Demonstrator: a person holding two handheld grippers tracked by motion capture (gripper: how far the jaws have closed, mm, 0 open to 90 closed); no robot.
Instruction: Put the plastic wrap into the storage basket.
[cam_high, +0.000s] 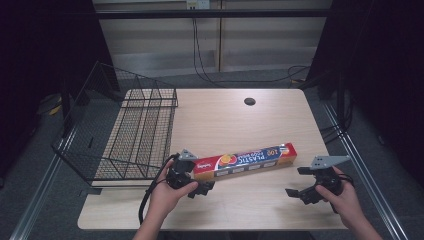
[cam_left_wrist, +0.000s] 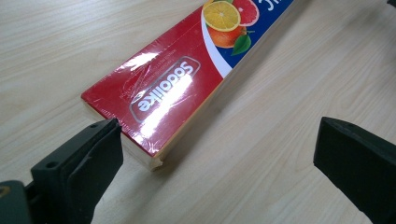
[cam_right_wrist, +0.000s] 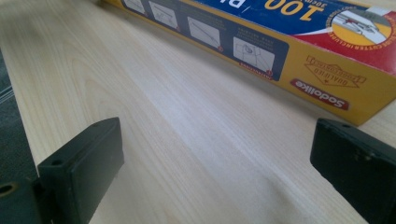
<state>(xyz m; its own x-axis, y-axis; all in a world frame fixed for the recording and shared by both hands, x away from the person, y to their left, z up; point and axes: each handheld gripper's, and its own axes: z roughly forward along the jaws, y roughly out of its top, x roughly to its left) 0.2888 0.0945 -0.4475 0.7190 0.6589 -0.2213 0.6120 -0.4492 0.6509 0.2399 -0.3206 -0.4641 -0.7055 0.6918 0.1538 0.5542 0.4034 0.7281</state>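
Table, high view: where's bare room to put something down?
Free: the far right table around the round hole, and the near edge between the left claw and right claw. Crowded: the wire basket fills the left; the plastic wrap box crosses the middle.

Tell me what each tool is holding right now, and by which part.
Nothing is held. The left tool stands open at the red end of the plastic wrap box; the right tool is open over bare table.
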